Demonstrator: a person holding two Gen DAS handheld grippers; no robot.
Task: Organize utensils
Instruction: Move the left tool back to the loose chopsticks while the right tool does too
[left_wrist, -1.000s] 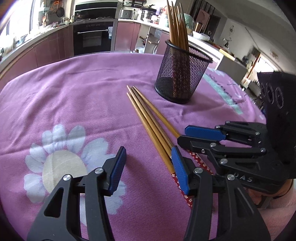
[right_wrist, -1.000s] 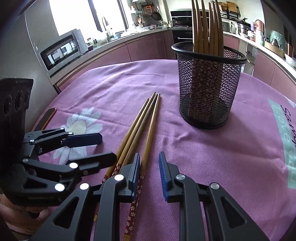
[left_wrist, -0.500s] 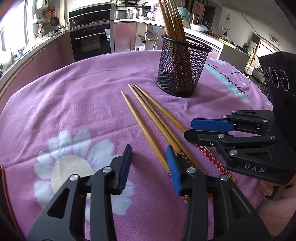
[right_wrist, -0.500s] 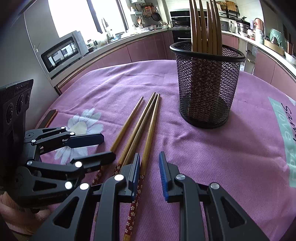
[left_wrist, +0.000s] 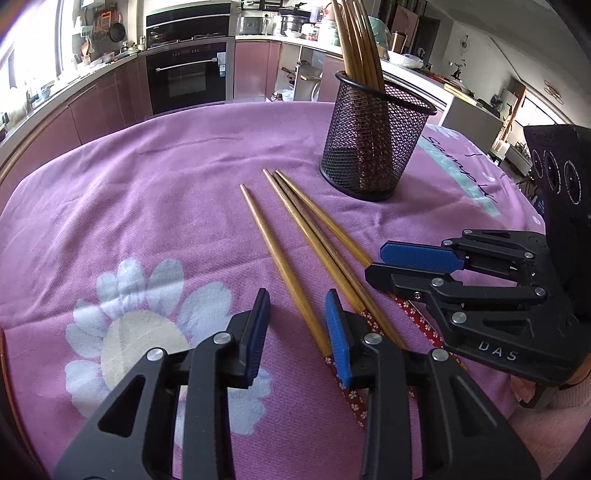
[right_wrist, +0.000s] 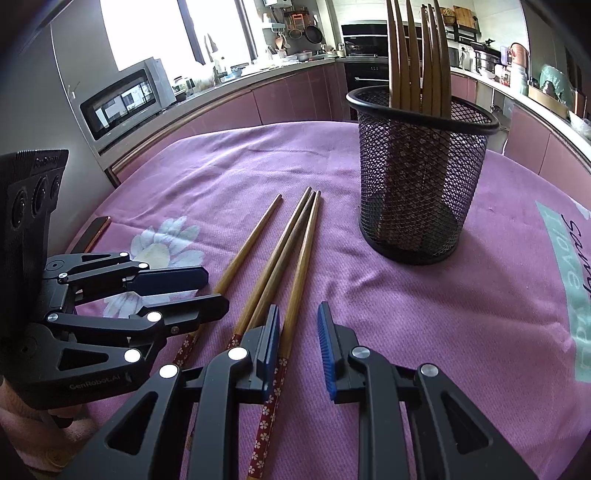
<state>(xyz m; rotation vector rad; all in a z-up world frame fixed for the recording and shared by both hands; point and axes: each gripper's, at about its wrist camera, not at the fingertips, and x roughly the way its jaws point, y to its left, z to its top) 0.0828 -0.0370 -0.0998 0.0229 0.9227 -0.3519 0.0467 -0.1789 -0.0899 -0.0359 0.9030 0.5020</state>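
the left gripper is closing around one loose chopstick on the pink-clothed surface; the right gripper, slightly parted, straddles another chopstick near the mesh holder.

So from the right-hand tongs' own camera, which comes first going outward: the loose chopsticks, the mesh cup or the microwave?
1. Loose chopsticks: lying on the cloth, one running in between the right tongs.
2. Mesh cup: standing farther up the table, to the right.
3. Microwave: on the counter beyond the table, far left.
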